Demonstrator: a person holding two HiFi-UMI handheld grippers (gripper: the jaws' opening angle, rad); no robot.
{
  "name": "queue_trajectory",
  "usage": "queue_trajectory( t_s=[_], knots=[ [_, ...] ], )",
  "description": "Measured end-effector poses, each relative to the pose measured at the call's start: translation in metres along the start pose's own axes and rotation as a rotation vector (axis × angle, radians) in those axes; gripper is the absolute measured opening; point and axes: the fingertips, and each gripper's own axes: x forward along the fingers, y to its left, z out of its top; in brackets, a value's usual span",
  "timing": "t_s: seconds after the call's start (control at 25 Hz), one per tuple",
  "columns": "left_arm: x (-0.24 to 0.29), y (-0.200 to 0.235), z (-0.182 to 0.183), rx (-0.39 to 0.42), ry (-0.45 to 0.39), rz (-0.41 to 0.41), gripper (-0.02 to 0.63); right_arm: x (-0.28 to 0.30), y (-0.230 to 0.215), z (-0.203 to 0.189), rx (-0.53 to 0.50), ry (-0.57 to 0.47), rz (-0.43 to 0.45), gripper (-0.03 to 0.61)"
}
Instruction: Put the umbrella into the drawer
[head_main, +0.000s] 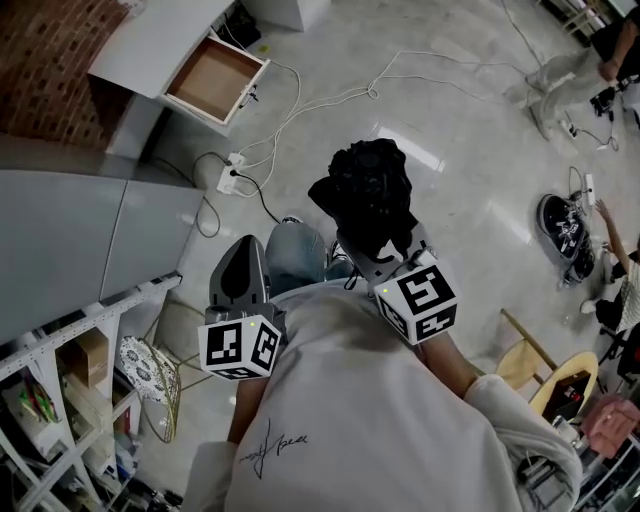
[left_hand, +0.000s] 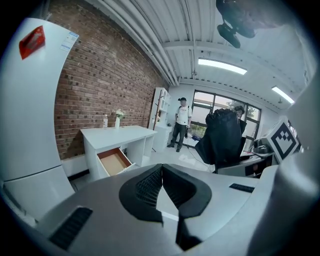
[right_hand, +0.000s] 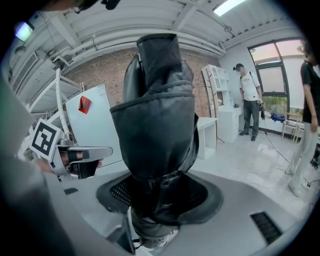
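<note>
Well short of the open drawer (head_main: 213, 80), the umbrella (head_main: 368, 195) is held in the air.
The right gripper (right_hand: 159, 192) is clenched on one end of the black, folded umbrella, which sticks out past its jaws, well apart from the drawer. The left gripper (left_hand: 161, 171), just beside the right and equally far from the drawer, has its jaws pressed together on nothing. The drawer juts from a white desk (head_main: 150, 40), its wooden bottom showing.
</note>
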Motion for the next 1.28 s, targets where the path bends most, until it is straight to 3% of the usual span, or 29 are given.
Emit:
queue_trajectory(
  t_s=[0.56, 0.76, 1.28],
  knots=[
    [0.075, 0.036, 0.033, -0.048, -0.001, -0.029, 0.018, 0.071, -0.017, 0.036, -0.056, 0.078, 0.045, 0.247],
    [0.110, 0.066, 0.060, -0.070, 0.004, -0.035, 0.018, 0.112, -0.025, 0.065, -0.035, 0.077, 0.037, 0.247],
    [0.188, 0.153, 0.126, -0.084, 0.006, -0.032, 0.018, 0.221, -0.023, 0.137, -0.039, 0.137, 0.113, 0.247]
  ],
)
